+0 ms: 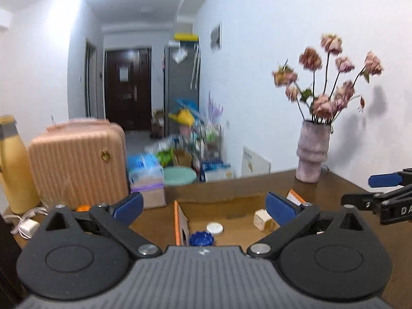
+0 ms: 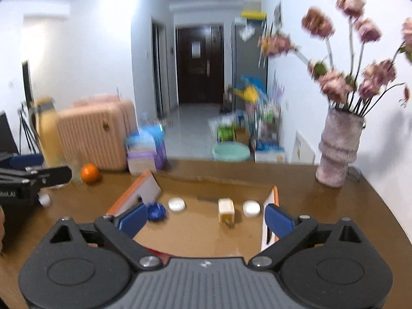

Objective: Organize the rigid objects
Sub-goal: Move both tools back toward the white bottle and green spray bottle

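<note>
Inside, on the floor of an open cardboard box [image 2: 206, 229] with orange-edged flaps: a blue ridged lid [image 2: 155, 211] at the left, a white round cap [image 2: 176, 204] just beside it, a cream-coloured cube [image 2: 226, 209] near the middle, and a second white cap [image 2: 251, 208] at the right, all lying apart from one another. Sitting on a brown wooden table [image 2: 322, 206], that box, with the right gripper [image 2: 205, 218] hovering above its near edge, blue-padded fingers spread wide and gripping nothing. Spread wide and just as empty, the left gripper [image 1: 204, 206], poised over the box's left side, where the blue lid [image 1: 201, 238], one white cap [image 1: 214, 228] and the cube [image 1: 263, 220] show between its fingers. Off to the left on the table, well apart from the box: an orange [image 2: 89, 172], a tall yellow bottle [image 2: 49, 136] and a small white cap [image 2: 44, 200]. At the far right corner, a pale ribbed vase [image 2: 337, 149] with dried pink flowers [image 2: 360, 59]. Beyond the table edge, a pink ribbed suitcase [image 2: 100, 134], a green basin [image 2: 231, 152] on the floor, and a dark door [image 2: 199, 61] down the hallway, all rather blurred.
</note>
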Demonstrator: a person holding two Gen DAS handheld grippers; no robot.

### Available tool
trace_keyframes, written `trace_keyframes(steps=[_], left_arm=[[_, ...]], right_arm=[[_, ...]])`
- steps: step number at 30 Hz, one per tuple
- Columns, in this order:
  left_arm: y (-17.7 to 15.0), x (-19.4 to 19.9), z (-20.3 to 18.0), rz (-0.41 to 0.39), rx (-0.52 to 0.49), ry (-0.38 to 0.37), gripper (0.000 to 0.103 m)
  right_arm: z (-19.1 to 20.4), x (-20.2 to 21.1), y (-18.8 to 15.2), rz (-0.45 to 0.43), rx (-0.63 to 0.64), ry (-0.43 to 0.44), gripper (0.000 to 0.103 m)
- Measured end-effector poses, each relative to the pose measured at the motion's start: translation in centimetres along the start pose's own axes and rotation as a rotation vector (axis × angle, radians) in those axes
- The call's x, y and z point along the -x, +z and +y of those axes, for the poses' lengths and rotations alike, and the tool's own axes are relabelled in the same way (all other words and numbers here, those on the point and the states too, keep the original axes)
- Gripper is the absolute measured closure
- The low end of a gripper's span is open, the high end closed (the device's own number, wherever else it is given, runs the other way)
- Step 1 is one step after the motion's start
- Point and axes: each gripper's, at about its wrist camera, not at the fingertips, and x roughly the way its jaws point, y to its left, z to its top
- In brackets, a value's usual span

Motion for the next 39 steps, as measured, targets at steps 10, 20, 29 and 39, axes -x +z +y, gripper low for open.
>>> trace_keyframes(steps=[10, 20, 29, 39], left_arm=[[-3.3, 5.9, 0.7, -0.097, 0.029, 0.024, 0.000], [-12.4, 15.9, 0.8, -0.265, -0.053, 0.052, 0.000], [-19.0, 21.3, 1.2, -0.250, 0.007, 0.040, 0.000], [-21.5, 19.3, -2.1, -0.208, -0.099, -0.080, 0.000]], right_arm=[[1.6, 4.7, -3.6, -0.145, -0.025, 0.013, 0.000], [4.0, 10.3, -10.9, -0.278, 0.010, 0.018, 0.000], [7.4, 15.1, -20.3, -0.329, 0.021, 0.052, 0.000], [9.3, 17.5, -25.2, -0.401, 0.128, -0.077, 0.000]])
